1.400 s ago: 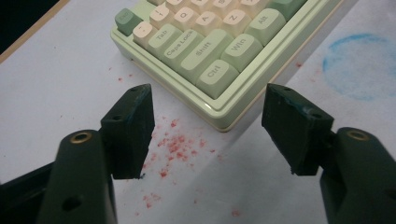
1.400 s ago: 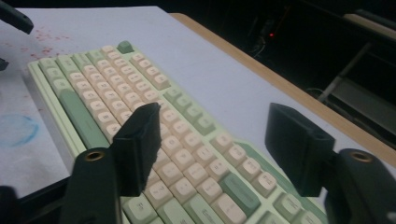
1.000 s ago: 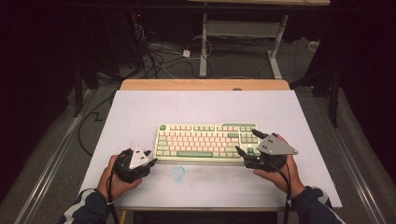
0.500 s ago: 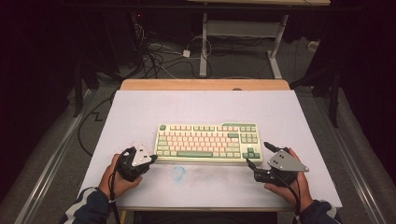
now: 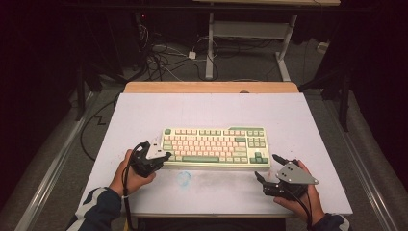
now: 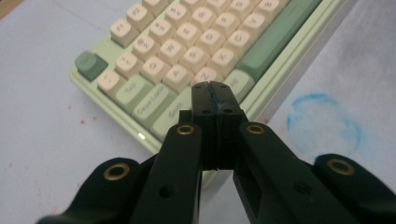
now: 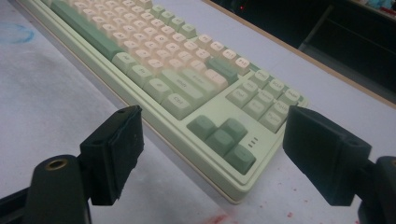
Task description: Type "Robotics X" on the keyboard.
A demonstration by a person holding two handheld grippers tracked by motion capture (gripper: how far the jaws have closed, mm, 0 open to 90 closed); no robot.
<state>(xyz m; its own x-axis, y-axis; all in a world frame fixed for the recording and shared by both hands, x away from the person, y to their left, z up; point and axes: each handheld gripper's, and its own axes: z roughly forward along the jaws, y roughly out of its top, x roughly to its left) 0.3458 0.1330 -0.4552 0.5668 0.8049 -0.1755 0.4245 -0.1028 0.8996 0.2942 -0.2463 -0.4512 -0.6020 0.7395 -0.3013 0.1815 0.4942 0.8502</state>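
Observation:
A pale green keyboard (image 5: 215,146) with cream and green keys lies across the middle of the white-covered table (image 5: 144,115). My left gripper (image 5: 163,156) is at its left front corner, jaws shut with nothing between them. In the left gripper view the joined tips (image 6: 215,91) hover just over the keyboard (image 6: 187,51) near its lower-left keys. My right gripper (image 5: 265,166) stands open just off the keyboard's right front corner. In the right gripper view its wide-apart jaws (image 7: 212,140) frame the arrow keys of the keyboard (image 7: 154,60) without touching it.
A faint blue ring mark (image 5: 184,178) lies on the sheet in front of the keyboard, with small red specks about. A wooden strip (image 5: 211,87) runs along the table's far edge. Beyond it are cables and desk legs on a dark floor.
My left hand has moved up to the keyboard's left front corner. My right hand has drawn back from the keyboard's right end toward the near edge of the table.

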